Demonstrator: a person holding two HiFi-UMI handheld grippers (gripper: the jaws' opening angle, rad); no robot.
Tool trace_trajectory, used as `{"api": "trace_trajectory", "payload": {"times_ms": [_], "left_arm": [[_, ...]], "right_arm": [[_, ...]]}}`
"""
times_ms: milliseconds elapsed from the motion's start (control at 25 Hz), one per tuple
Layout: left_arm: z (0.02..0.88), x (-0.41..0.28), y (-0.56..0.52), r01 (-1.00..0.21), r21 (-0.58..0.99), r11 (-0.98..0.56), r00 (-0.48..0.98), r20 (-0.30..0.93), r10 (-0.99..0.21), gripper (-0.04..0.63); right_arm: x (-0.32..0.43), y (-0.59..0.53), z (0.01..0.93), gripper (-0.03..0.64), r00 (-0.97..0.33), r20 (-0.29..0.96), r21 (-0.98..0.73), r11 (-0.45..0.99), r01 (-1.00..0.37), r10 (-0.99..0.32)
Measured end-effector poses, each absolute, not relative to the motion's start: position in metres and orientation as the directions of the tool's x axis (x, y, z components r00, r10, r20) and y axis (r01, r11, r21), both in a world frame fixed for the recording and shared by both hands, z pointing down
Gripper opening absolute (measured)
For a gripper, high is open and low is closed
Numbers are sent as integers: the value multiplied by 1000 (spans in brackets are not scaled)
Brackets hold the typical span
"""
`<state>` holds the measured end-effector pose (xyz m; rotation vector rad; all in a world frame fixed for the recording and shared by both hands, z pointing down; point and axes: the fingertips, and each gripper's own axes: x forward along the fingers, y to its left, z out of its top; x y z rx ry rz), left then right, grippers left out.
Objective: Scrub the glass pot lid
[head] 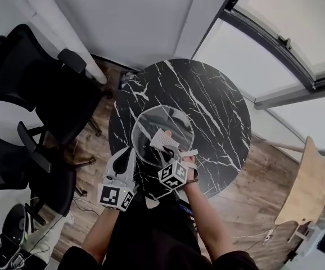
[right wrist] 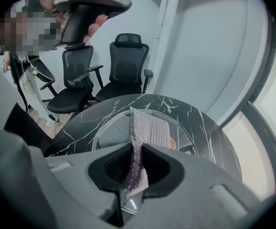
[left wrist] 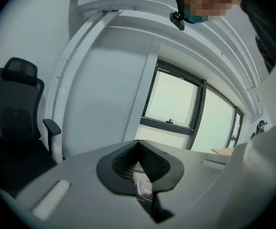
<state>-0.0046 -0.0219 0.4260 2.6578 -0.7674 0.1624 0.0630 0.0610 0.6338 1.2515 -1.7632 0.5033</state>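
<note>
The glass pot lid point(head: 151, 120) lies flat on the round black marble table point(head: 213, 94), on the side nearest me. My right gripper point(head: 174, 153) hovers over the lid's near edge, shut on a pinkish-grey scrubbing cloth point(head: 163, 139). In the right gripper view the cloth point(right wrist: 147, 128) stands up from the gripper point(right wrist: 137, 161) above the lid point(right wrist: 111, 128). My left gripper point(head: 126, 155) is at the table's near-left edge beside the lid, raised and pointing at the wall and window. Its jaws point(left wrist: 140, 168) are shut, and a small pale scrap that I cannot identify shows between the pads.
Black office chairs point(head: 33, 72) point(head: 16, 167) stand left of the table on the wooden floor. A light wooden tabletop point(head: 303, 190) is at the right. A white wall and large windows point(head: 275, 32) lie beyond the table.
</note>
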Motion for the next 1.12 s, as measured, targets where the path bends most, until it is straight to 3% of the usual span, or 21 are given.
{"api": "trace_trajectory", "payload": {"times_ms": [240,520,720,880,1120], "left_arm": [[419,2,-16,-535,302,-789,845,217,-489,2],[412,3,-11,-550,280,-787,835,221,-504,2],[397,16,0,-542,274,-795,840,199,-504,2],[377,34,18,-530,267,-805,848,179,-499,2],[348,34,52,-585,262,-768,810,140,-569,2]], "right_arm": [[41,73,621,61,-214,813,41,419,-907,-542],[38,91,569,60,-394,660,-330,224,-917,-640],[79,90,508,61,-273,503,-257,160,-953,-820],[110,94,475,64,-175,431,-174,108,-979,-885],[143,117,405,69,-49,200,-148,19,-989,-978]]}}
